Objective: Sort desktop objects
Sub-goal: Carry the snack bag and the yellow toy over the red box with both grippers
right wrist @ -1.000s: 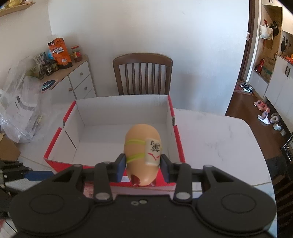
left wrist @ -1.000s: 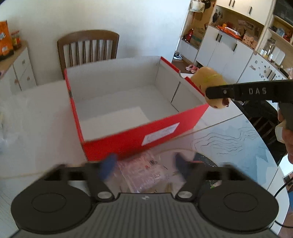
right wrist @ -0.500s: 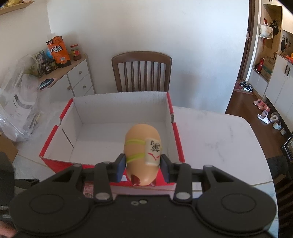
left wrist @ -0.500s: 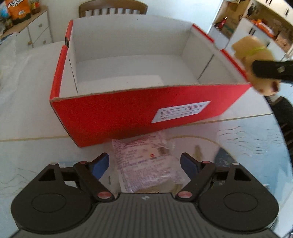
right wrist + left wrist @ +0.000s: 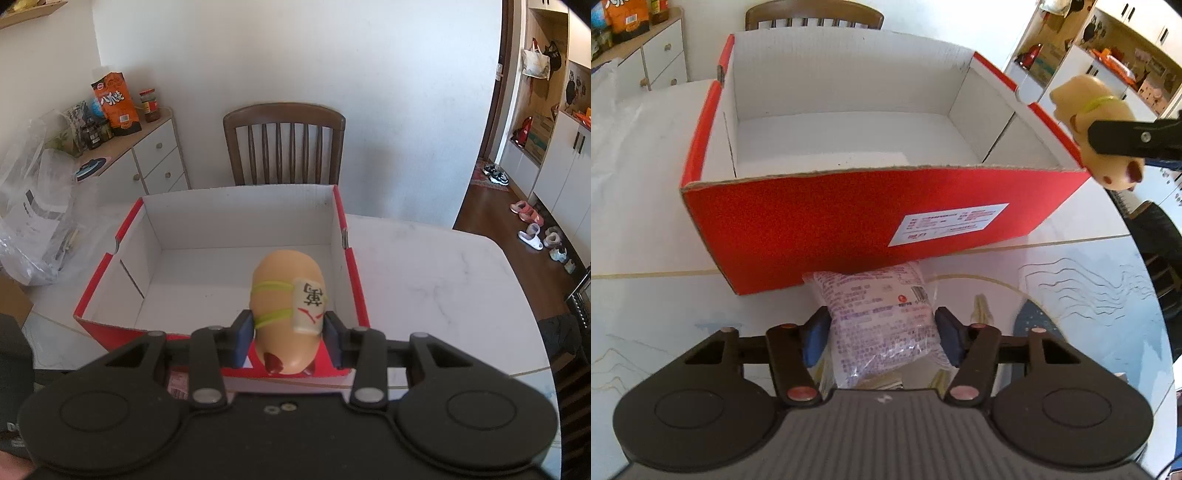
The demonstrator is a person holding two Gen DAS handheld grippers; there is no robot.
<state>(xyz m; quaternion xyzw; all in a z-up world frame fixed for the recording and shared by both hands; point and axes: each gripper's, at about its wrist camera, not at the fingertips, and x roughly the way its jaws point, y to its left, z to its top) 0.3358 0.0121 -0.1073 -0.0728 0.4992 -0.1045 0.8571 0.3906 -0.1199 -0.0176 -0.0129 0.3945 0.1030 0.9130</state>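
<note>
While the left gripper [image 5: 881, 341] sits low over the pale surface [image 5: 657, 302], its blue-padded fingers [image 5: 815, 338] flank a clear plastic packet [image 5: 882, 325] printed in purple — the pads lie right at the packet's sides, yet I cannot tell from here whether they press it or only bracket it. The packet lies flat, its far end just against the front wall of the red box [image 5: 812, 225], and its near end is cut off under the gripper body, so its full length is hidden. The print on it is too small to read.

The right gripper [image 5: 290, 334] is closed on a tan figurine [image 5: 286, 314], rounded, wrapped with yellow-green bands and carrying a white tile with a black character. It hangs above the front right corner of the box; seen from the left wrist it [image 5: 1097, 136] juts out past that corner, one black finger crossing its middle. Its lower end is partly hidden behind the box edge and the fingers.

Inside, the box shows white walls and a bare white floor. A white label [image 5: 947, 223] on the red front is illegible. Beyond stands a wooden chair [image 5: 284, 144], its seat hidden — and crumpled plastic bags [image 5: 40, 210] sit at the far left.
</note>
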